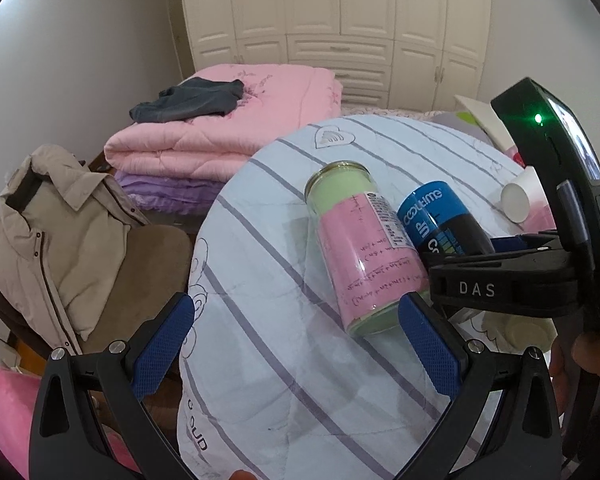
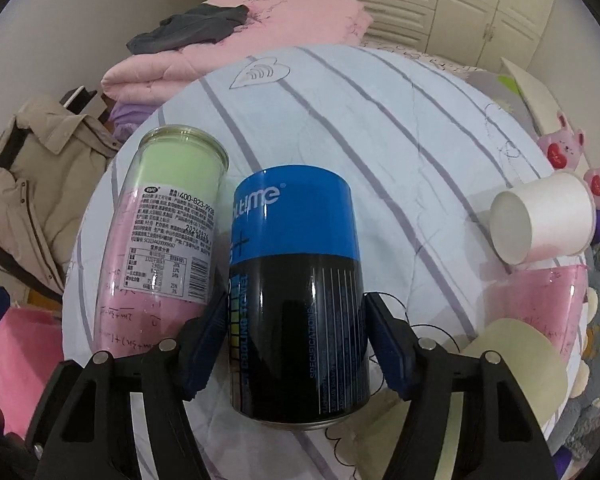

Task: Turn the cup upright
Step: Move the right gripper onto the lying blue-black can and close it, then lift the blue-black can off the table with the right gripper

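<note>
Here the blue-and-black cup (image 2: 298, 292) lies on its side on the striped quilt (image 2: 380, 120), long axis running near to far, between the right gripper's (image 2: 296, 344) 2 spread fingers (image 2: 388, 344), while the left gripper (image 1: 296, 344) hovers spread nearby.

A folded pink quilt (image 1: 228, 128) lies on a purple one (image 1: 168, 192), with a dark grey garment (image 1: 188, 102) on top. Behind stands a cream wardrobe (image 1: 332, 20). A beige jacket (image 1: 40, 232) drapes over a chair at left. Two pink plush rabbits (image 2: 576, 160) sit at the bed's right edge, on the striped white quilt (image 2: 380, 120).
</note>
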`<state>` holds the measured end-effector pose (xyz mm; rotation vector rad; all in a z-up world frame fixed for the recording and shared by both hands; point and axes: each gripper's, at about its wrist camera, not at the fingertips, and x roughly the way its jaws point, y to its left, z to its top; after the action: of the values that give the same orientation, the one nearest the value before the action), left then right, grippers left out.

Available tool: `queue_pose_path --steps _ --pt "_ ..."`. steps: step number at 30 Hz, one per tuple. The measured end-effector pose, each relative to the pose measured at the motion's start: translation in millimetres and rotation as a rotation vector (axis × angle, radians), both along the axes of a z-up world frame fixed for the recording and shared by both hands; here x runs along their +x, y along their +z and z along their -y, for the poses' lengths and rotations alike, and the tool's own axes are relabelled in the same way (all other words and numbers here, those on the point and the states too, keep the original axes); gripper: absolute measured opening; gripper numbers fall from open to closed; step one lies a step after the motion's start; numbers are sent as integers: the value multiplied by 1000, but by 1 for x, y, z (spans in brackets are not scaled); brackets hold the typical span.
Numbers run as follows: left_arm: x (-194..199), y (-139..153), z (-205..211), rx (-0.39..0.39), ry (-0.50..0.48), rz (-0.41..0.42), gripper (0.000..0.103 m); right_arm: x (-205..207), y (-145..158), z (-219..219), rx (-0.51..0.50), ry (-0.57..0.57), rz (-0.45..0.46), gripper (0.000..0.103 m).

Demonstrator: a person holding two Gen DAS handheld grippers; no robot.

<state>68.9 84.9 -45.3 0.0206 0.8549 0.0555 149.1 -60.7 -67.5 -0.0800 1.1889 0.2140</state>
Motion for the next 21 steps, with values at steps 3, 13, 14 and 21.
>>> queue_pose_path --steps 3,13,14,21 --pt "-5 1 1 9 -8 -2 103 -2 1 4 48 -31 -22 68" --pt "-39 7 -2 6 -49 8 103 -40 8 5 90 -104 -29 68" --pt "-43 7 -1 5 -55 11 103 -44 7 6 98 -108 -30 68" --pt "-74 7 3 31 -118 8 103 -78 5 4 127 -163 -28 68"
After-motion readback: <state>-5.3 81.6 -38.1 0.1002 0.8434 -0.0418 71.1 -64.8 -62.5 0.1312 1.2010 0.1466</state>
